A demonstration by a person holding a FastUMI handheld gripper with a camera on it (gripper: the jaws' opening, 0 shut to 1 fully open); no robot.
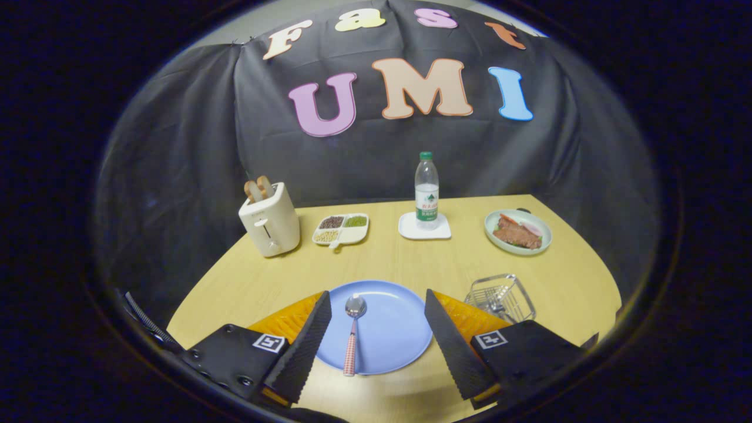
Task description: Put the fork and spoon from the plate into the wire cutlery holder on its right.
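The gripper point(376, 335) has its fingers spread wide and holds nothing; the gap between them is free above the blue plate point(399, 329), where the spoon point(352, 335) lies. At 2 o'clock from the plate, the wire cutlery holder point(500, 297) stands near, with bare table point(411, 258) between. Toaster point(269, 220), divided dish point(342, 229), bottle point(426, 191) and food plate point(518, 231) stand far behind, at 10 to 1 o'clock.

A staged booth made up as a dining corner. Black cloth point(176, 147) hangs as the wall behind a pale wooden surface point(411, 258). On the far side stand a toaster point(270, 220) with bread, a divided dish point(341, 228) of grains, a water bottle point(426, 191) on a coaster and a plate of food point(518, 231). Nearer lie a blue plate point(388, 329) and a wire cutlery holder point(500, 297).
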